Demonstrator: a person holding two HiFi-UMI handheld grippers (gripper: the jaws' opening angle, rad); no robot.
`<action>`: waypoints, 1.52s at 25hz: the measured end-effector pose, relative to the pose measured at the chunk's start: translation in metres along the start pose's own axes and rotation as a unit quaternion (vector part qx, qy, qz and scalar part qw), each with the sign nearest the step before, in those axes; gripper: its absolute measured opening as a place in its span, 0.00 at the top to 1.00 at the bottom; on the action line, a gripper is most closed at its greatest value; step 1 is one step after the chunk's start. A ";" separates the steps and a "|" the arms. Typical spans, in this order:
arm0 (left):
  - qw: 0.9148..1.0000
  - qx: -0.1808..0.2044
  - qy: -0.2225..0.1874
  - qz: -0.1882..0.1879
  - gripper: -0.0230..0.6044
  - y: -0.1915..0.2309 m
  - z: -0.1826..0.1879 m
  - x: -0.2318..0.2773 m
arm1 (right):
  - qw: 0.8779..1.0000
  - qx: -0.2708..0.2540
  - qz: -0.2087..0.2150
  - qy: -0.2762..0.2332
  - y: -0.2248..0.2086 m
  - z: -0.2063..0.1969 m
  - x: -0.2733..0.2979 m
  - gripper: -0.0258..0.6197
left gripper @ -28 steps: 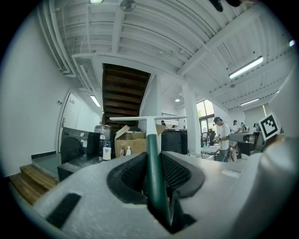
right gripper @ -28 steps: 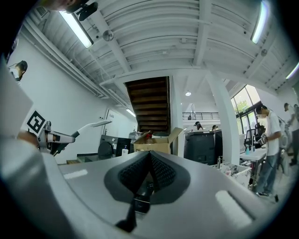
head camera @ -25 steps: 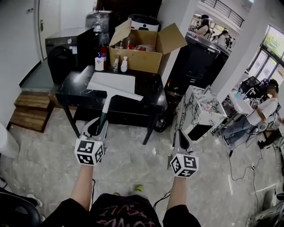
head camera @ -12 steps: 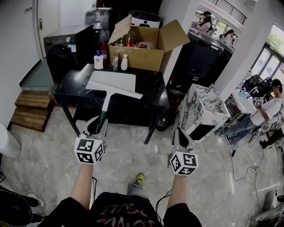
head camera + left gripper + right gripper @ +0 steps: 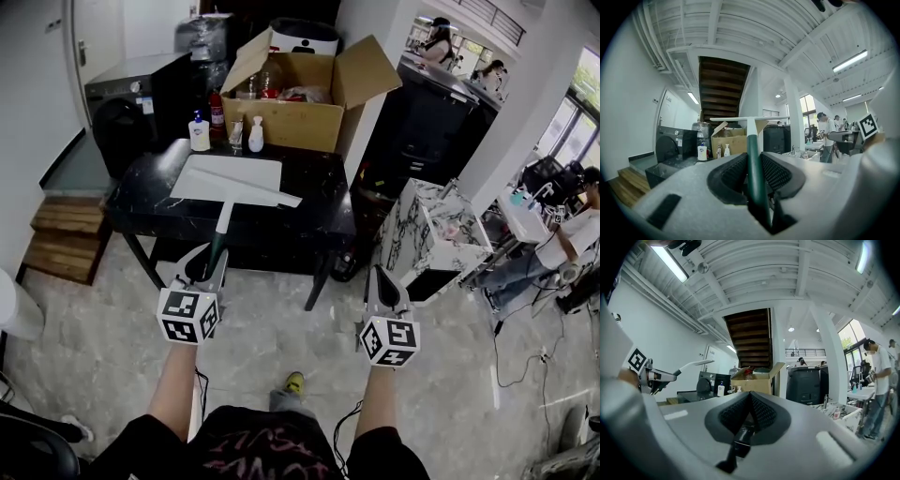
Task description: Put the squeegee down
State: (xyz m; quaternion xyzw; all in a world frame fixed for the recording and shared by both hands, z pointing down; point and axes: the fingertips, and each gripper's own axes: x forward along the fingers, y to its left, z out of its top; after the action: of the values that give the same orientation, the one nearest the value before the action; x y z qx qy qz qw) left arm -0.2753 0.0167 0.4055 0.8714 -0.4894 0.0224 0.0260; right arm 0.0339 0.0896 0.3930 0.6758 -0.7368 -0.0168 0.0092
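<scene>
Straight ahead, black table (image 5: 319,187); your left gripper (image 5: 208,262) clamps squeegee (image 5: 246,194) handle, long axis pointing tableward; right gripper (image 5: 382,286) pinched together, empty.

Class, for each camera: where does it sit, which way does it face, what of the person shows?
Head view: head-mounted, steeply down at the table; forearms, left tongs, right tongs show.
Left gripper view: on left tongs, level along the gripped squeegee.
Right gripper view: on shut right tongs, level; left tongs at left.
Shared: cardboard box.
</scene>
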 end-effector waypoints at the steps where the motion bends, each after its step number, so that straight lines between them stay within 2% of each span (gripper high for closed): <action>1: 1.000 0.001 0.000 0.000 0.80 -0.001 0.001 0.008 | 1.000 0.002 0.001 0.000 -0.005 -0.001 0.007 0.96; 12: 1.000 0.009 0.006 0.013 0.80 -0.009 0.001 0.104 | 1.000 0.003 0.003 -0.006 -0.078 -0.009 0.084 0.96; 20: 0.999 0.004 0.009 0.035 0.80 -0.019 0.010 0.174 | 0.999 0.009 0.035 -0.007 -0.122 -0.015 0.147 0.96; 29: 0.998 0.005 0.016 0.061 0.80 -0.026 0.015 0.219 | 0.998 0.019 0.052 -0.011 -0.162 -0.014 0.196 0.95; 38: 0.999 0.004 0.018 0.050 0.80 -0.029 0.010 0.258 | 0.999 0.021 0.039 -0.009 -0.186 -0.027 0.222 0.95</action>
State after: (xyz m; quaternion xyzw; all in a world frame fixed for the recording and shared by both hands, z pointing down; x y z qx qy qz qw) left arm -0.1166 -0.1890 0.4114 0.8451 -0.5321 0.0414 0.0305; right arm 0.2007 -0.1483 0.4110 0.6462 -0.7630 -0.0074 -0.0113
